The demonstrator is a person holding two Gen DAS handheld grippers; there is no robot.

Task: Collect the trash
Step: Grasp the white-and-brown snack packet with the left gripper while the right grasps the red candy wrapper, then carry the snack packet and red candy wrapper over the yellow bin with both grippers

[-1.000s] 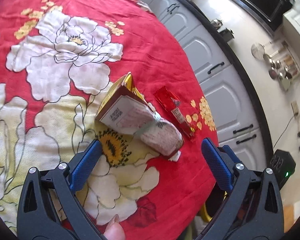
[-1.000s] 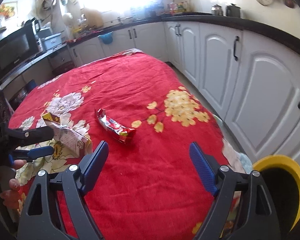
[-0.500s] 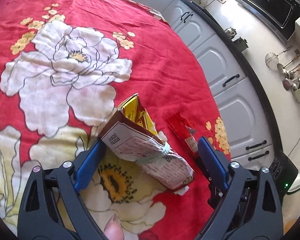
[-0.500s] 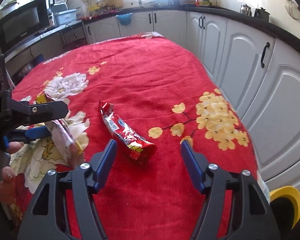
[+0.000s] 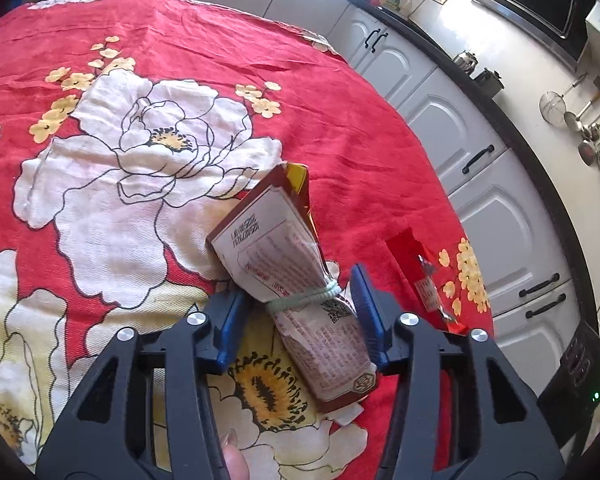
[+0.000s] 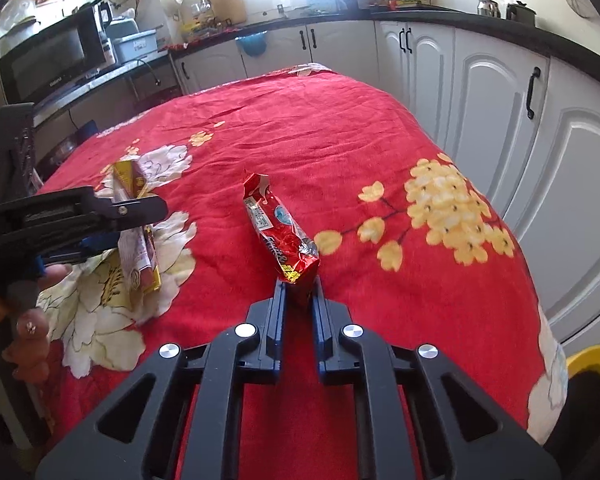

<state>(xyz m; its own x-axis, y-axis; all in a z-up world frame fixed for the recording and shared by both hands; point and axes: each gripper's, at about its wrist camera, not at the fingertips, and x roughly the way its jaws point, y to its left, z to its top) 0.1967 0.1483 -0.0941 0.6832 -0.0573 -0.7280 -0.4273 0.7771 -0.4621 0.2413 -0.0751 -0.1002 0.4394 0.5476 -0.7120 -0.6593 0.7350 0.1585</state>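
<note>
A crumpled brown and yellow snack bag (image 5: 296, 280), tied round its middle with a pale band, lies on the red flowered tablecloth (image 5: 180, 52). My left gripper (image 5: 296, 320) has its blue fingers closed onto the bag's middle. The bag also shows in the right wrist view (image 6: 136, 232), held in the left gripper (image 6: 100, 220). A red foil wrapper (image 6: 280, 232) lies on the cloth (image 6: 340, 120). My right gripper (image 6: 299, 292) is shut on its near end. The wrapper also shows in the left wrist view (image 5: 420, 272).
White kitchen cabinets (image 6: 500, 92) run along the table's right side. A yellow-rimmed bin (image 6: 592, 384) stands at the table's near right corner. A microwave (image 6: 52, 60) sits on the counter at the back left. A black box (image 5: 580, 376) stands by the table edge.
Both grippers moved forward onto their items and closed: the left onto the snack bag, the right onto the near end of the red wrapper.
</note>
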